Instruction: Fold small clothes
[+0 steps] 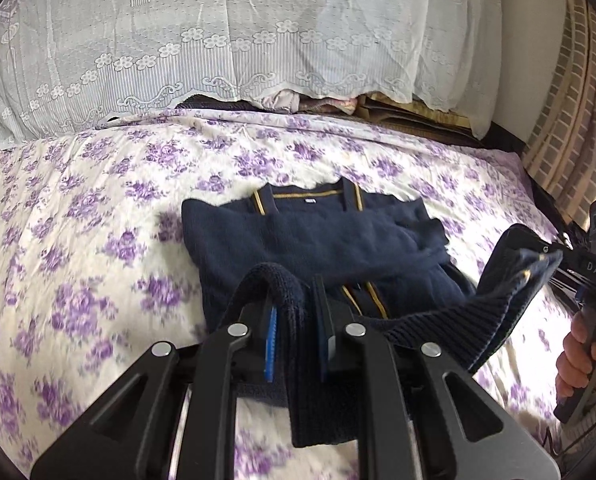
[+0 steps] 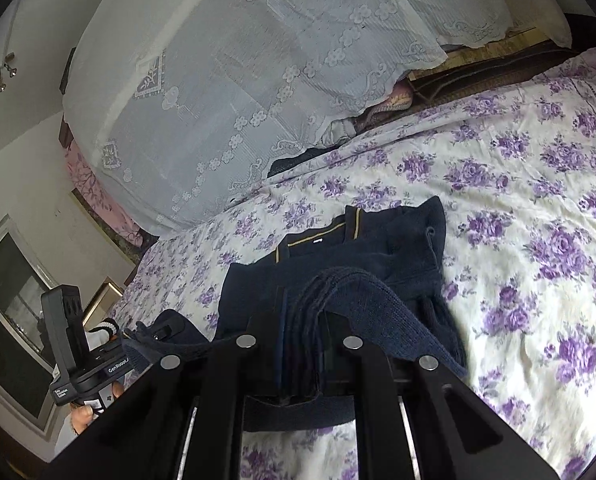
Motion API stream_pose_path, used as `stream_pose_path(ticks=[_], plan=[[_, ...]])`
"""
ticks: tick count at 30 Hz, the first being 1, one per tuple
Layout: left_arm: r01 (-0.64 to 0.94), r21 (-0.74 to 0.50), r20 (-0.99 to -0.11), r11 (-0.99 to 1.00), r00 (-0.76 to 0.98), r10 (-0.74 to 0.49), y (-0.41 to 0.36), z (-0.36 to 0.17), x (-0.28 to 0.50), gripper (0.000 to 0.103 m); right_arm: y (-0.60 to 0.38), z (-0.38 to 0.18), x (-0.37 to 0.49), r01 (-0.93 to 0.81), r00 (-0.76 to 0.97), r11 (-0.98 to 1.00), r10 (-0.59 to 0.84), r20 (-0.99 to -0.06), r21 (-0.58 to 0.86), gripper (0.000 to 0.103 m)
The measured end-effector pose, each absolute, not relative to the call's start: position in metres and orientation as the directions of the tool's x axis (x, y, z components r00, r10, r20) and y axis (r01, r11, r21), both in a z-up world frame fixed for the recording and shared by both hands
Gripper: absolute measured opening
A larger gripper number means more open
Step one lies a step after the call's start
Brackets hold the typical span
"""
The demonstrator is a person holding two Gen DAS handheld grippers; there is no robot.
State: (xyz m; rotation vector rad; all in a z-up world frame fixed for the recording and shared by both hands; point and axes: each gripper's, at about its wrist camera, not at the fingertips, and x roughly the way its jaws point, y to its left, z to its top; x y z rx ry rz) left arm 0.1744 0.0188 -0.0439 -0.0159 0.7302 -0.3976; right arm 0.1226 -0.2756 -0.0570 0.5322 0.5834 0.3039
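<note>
The left gripper (image 1: 298,312) is pinched on the ribbed hem of a navy sweater (image 1: 309,236), the knit bunched between its blue-lined fingers (image 1: 272,344); the right gripper (image 2: 301,340) is likewise clamped on a thick fold of the same hem, which drapes over its tips; in the left wrist view the right gripper (image 1: 537,252) shows at 3 o'clock with cloth in its grip, a hand (image 1: 585,364) around its handle. The sweater lies in the middle of the bed, sleeves folded in across the body, its gold-striped collar at 12 o'clock, the lifted hem at 6 o'clock stretched between the two grippers; under it spreads a white bedsheet (image 1: 78,220) printed with purple flowers, rumpled in places; beyond, at 12 o'clock, a white lace cover (image 1: 218,40) hangs over stacked bedding; at 2 o'clock a checked curtain (image 1: 569,120) hangs; in the right wrist view a framed dark panel (image 2: 14,300) sits at 9 o'clock against a pale wall.
</note>
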Motion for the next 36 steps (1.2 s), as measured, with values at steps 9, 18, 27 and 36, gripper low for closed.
stream_pose_path(ticks=[9, 18, 27, 36], plan=[[0.295, -0.187, -0.647, 0.937, 0.681, -0.343, 0.017, -0.047, 0.227, 0.014, -0.278, -0.062, 0.181, -0.100, 0.805, 0.814, 0.404, -0.434, 0.572, 0.012], [0.254, -0.193, -0.665, 0.948, 0.676, -0.316, 0.014, -0.056, 0.272, 0.014, -0.292, -0.072, 0.229, -0.062, 0.808, 0.795, 0.395, -0.437, 0.604, 0.012], [0.177, -0.164, -0.712, 0.971, 0.660, -0.240, 0.010, -0.082, 0.306, 0.015, -0.298, -0.101, 0.283, 0.017, 0.781, 0.775, 0.384, -0.492, 0.631, 0.012], [0.114, -0.288, -0.724, 0.951, 0.624, -0.294, 0.025, -0.115, 0.327, 0.020, -0.299, -0.136, 0.306, 0.060, 0.747, 0.776, 0.382, -0.544, 0.628, 0.020]])
